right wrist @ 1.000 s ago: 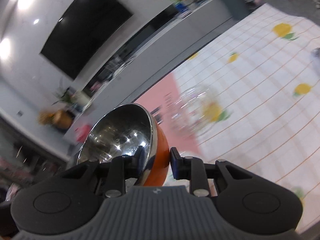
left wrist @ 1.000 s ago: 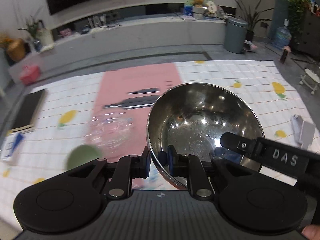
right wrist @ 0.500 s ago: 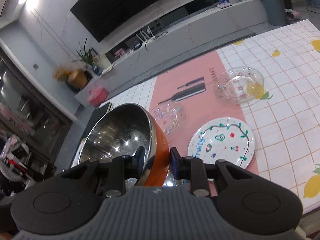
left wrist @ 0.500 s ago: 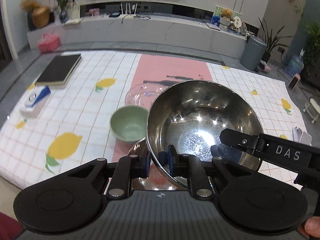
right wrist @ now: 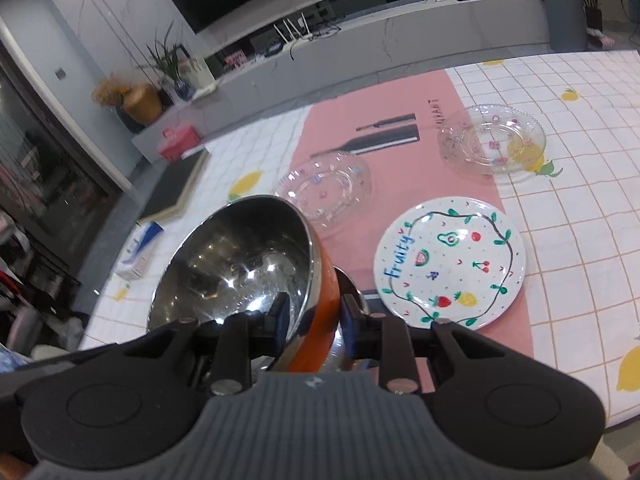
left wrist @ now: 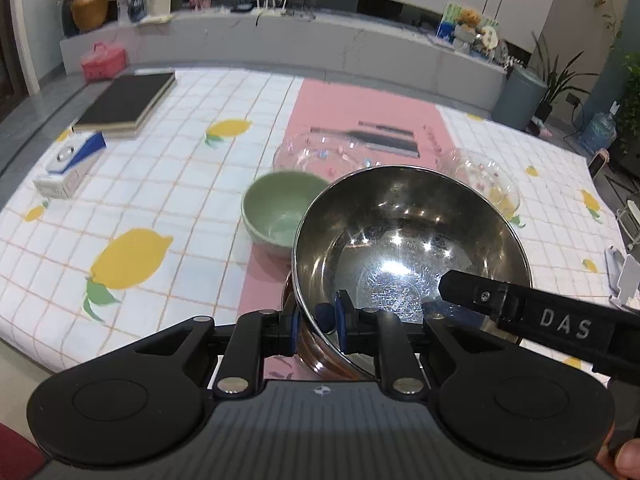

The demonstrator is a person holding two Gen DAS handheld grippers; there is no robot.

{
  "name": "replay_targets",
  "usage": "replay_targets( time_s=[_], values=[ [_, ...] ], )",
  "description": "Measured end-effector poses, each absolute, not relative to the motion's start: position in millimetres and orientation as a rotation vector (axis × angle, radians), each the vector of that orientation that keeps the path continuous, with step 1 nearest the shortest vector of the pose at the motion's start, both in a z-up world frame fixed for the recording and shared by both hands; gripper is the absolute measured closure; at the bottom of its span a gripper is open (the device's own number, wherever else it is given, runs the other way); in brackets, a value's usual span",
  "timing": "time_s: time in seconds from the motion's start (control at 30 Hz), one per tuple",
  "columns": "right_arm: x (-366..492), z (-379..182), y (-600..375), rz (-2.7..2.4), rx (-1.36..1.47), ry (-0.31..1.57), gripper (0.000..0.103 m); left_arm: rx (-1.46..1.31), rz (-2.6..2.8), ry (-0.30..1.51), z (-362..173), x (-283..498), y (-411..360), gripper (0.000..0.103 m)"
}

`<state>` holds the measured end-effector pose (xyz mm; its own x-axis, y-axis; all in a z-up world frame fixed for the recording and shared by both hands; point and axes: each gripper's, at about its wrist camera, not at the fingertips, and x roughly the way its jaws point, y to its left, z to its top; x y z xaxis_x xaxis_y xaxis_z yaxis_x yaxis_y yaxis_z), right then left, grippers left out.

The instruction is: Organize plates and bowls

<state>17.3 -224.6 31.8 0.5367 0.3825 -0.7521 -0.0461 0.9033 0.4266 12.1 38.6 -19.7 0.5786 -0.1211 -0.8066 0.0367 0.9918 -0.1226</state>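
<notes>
A steel bowl (left wrist: 408, 240) with an orange outside (right wrist: 316, 320) hangs tilted just above the pink runner. My left gripper (left wrist: 316, 316) is shut on its near rim. My right gripper (right wrist: 316, 312) is shut on the opposite rim, and one of its fingers (left wrist: 520, 304) shows in the left wrist view. The rim of a second steel bowl (right wrist: 352, 280) peeks out below the held one. A green bowl (left wrist: 276, 212) sits just behind on the left. A painted fruit plate (right wrist: 448, 264) lies to the right, with two glass plates (right wrist: 324, 188) (right wrist: 492, 140) further back.
A black book (left wrist: 128, 104) and a white and blue box (left wrist: 68, 168) lie at the table's far left. A white device (left wrist: 624, 276) sits at the right edge. The lemon-print cloth's front edge (left wrist: 120, 360) is close below the grippers.
Both grippers have carried the steel bowl sideways and slightly down across the table while rolling level. The green bowl, the fruit plate and the second steel bowl have come into view.
</notes>
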Motion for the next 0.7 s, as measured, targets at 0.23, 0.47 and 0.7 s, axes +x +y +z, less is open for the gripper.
replay_targets(
  time_s=[0.23,0.47,0.7],
  values=[
    [18,22,-208,0.216,0.235,0.993,0.076,-0.107,-0.108,1.012,-39,15,40,0.083],
    [18,17,-197,0.217,0.146,0.969,0.067,-0.102,-0.107,1.027,-44,18,40,0.083],
    [23,12,-199,0.245,0.181,0.973,0.065,-0.096,-0.077,1.017,-44,19,39,0.083]
  ],
)
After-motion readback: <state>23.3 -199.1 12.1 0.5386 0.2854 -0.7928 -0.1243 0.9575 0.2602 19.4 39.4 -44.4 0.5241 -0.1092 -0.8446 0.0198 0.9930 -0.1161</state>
